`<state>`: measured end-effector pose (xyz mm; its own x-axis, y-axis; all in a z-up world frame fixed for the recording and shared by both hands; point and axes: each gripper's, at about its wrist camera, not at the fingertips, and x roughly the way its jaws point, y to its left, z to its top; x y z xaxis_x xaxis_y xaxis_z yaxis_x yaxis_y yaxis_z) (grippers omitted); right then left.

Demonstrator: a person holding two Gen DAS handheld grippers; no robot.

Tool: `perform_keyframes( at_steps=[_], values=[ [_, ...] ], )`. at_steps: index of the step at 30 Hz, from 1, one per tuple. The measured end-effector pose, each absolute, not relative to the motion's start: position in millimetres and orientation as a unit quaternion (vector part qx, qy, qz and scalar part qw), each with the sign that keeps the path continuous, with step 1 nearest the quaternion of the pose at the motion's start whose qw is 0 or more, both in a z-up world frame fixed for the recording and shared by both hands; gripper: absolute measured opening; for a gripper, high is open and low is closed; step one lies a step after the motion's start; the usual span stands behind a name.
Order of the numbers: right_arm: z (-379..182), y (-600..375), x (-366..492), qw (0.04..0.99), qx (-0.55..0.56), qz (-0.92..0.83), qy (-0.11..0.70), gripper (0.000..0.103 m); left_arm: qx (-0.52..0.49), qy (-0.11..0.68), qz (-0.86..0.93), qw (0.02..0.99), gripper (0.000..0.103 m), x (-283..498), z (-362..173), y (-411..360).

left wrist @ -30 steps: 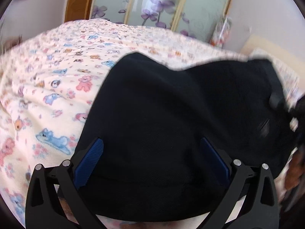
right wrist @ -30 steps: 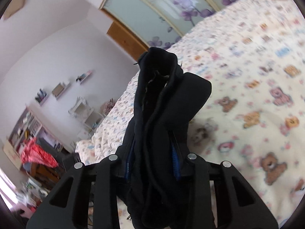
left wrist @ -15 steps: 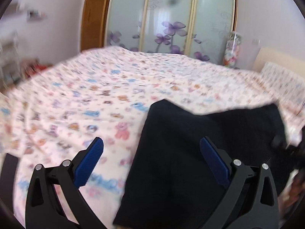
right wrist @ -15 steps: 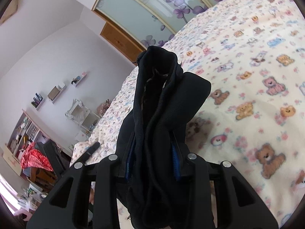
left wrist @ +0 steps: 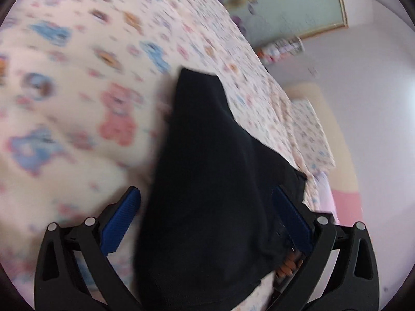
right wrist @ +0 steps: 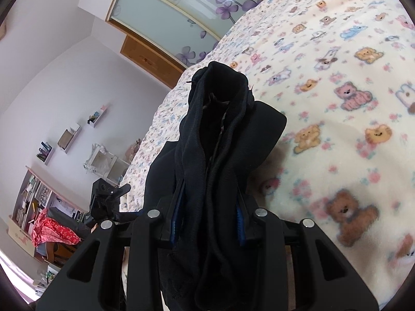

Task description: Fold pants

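Note:
The black pants [left wrist: 207,181] hang as a dark sheet over the teddy-bear bedspread [left wrist: 77,103]. My left gripper [left wrist: 207,220] is open, its blue pads [left wrist: 122,217] wide apart, with the cloth lying between and in front of them, not clamped. My right gripper [right wrist: 207,217] is shut on a bunched, folded stack of the pants [right wrist: 218,140], which sticks up past the fingertips above the bed [right wrist: 337,103].
Sliding wardrobe doors with purple flowers [right wrist: 197,7] stand beyond the bed. Shelves, a desk and red cloth [right wrist: 52,230] lie at the left in the right wrist view. A pillow and headboard [left wrist: 319,134] are at the right in the left wrist view.
My left gripper has swung and tilted, so the bedspread now fills the left and the wardrobe sits top right; the view is blurred. My right gripper holds the bunched pants as before.

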<state>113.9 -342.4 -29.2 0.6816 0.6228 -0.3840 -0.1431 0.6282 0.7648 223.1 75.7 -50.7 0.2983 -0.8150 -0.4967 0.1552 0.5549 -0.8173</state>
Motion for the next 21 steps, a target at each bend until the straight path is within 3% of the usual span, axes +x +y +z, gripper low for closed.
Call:
perform_keyframes(
  at_steps=[12, 14, 16, 21],
  values=[
    [-47, -353, 114, 0.824, 0.401, 0.21, 0.341, 0.034, -0.372, 0.434, -0.416, 0.707, 0.099, 219, -40, 57],
    [-49, -354, 115, 0.822, 0.403, 0.208, 0.344, 0.035, -0.367, 0.453, -0.388, 0.714, 0.092, 222, -50, 56],
    [-52, -356, 116, 0.818, 0.409, 0.206, 0.348, 0.037, -0.367, 0.468, -0.375, 0.711, 0.073, 225, -57, 61],
    [-62, -361, 118, 0.803, 0.43, 0.202, 0.359, 0.042, -0.377, 0.483, -0.358, 0.704, 0.053, 228, -70, 63]
  ],
)
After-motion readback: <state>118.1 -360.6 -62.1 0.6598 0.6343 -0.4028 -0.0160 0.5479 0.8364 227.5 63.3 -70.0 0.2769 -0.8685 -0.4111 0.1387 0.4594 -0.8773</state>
